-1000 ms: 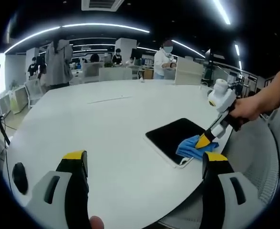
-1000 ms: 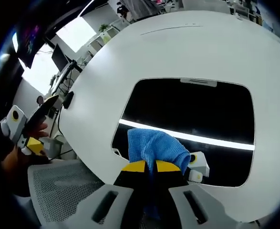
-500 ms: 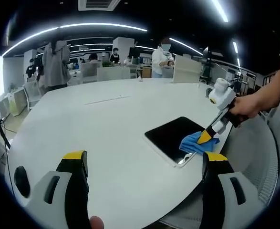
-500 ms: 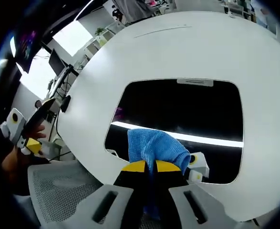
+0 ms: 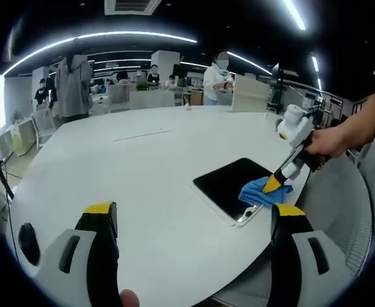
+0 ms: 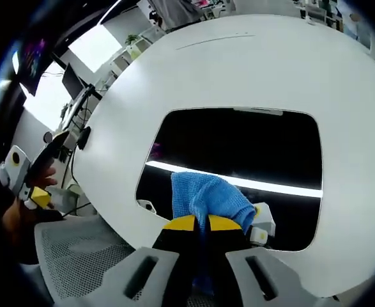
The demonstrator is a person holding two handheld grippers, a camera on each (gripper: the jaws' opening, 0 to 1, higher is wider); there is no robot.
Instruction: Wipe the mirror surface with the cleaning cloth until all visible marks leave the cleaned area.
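Right gripper view: the right tool [image 6: 197, 222] is clamped on a fuzzy blue cleaning cloth [image 6: 209, 197], pressed on the dark, shiny rectangular mirror [image 6: 238, 153]. The mirror lies flat near the edge of the round white tabletop [image 6: 238, 70]. The left tool [image 5: 193, 217] hangs over the tabletop, jaws wide apart, holding nothing.

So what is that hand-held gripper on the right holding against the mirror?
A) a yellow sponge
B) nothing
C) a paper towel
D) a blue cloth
D: the right hand-held gripper has its jaws shut on a blue cloth lying on the dark mirror.
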